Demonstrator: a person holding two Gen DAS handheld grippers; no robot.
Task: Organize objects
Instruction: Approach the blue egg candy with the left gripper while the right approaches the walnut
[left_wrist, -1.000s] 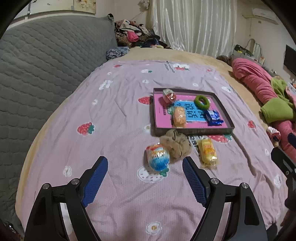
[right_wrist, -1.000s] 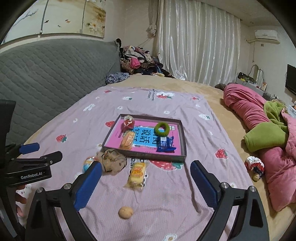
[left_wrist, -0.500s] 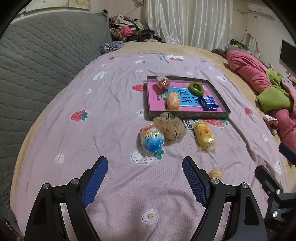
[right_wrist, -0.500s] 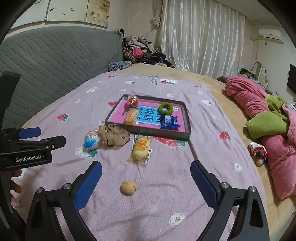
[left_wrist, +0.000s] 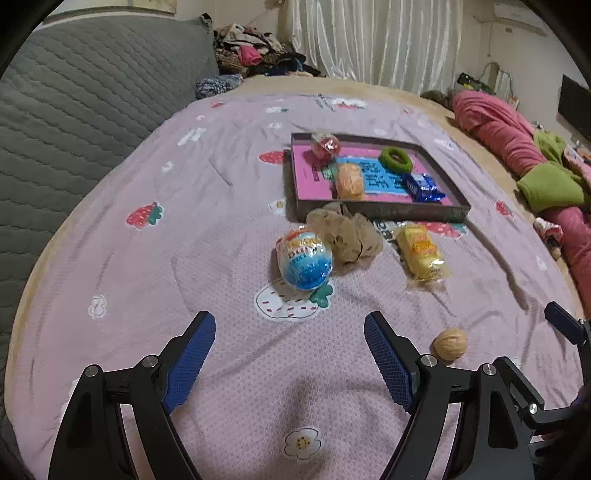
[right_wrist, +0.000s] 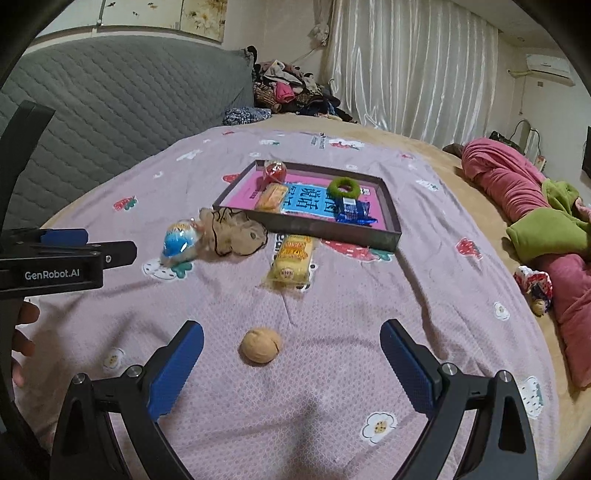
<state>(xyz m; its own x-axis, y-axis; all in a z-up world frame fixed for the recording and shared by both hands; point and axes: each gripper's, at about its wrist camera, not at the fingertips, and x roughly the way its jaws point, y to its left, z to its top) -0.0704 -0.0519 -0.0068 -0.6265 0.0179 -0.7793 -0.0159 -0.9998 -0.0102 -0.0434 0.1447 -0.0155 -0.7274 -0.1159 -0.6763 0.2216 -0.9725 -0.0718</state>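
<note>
Purple strawberry-print quilt (right_wrist: 369, 314) covers the bed and carries everything; soft surface, so items sit slightly sunk and won't roll far. Grey padded headboard (right_wrist: 110, 99) on the far left, pink bedding (right_wrist: 517, 184) bunched along the right edge, well clear of the work.

Tray (right_wrist: 391, 229), dark rim with pink floor, sits mid-quilt and looks like the collection point. Already in it: red ball (right_wrist: 275, 171), orange pack (right_wrist: 272, 195), green ring (right_wrist: 344, 188), blue pack (right_wrist: 352, 210).

Loose on the quilt, on the near side of the tray: beige net pouch (left_wrist: 345, 236) against the tray's near wall, yellow pack (left_wrist: 421, 253) just beside it, blue egg (left_wrist: 304, 256) touching the pouch on the other side, walnut (right_wrist: 260, 346) alone and nearest the camera.

Left tool (left_wrist: 290, 339): jaws wide open, nothing between them, angled down with the egg straight ahead. Probable target, not yet reached.

Right tool (right_wrist: 291, 349): jaws wide open, empty, walnut just ahead of the fingertips, left of the centreline. Likely its pick.

Judgement: roughly half sorted. Each tool lines up on its nearest item, which keeps them from crossing. Walnut is small, hard and round; it needs a centred close or it will squirt out.
</note>
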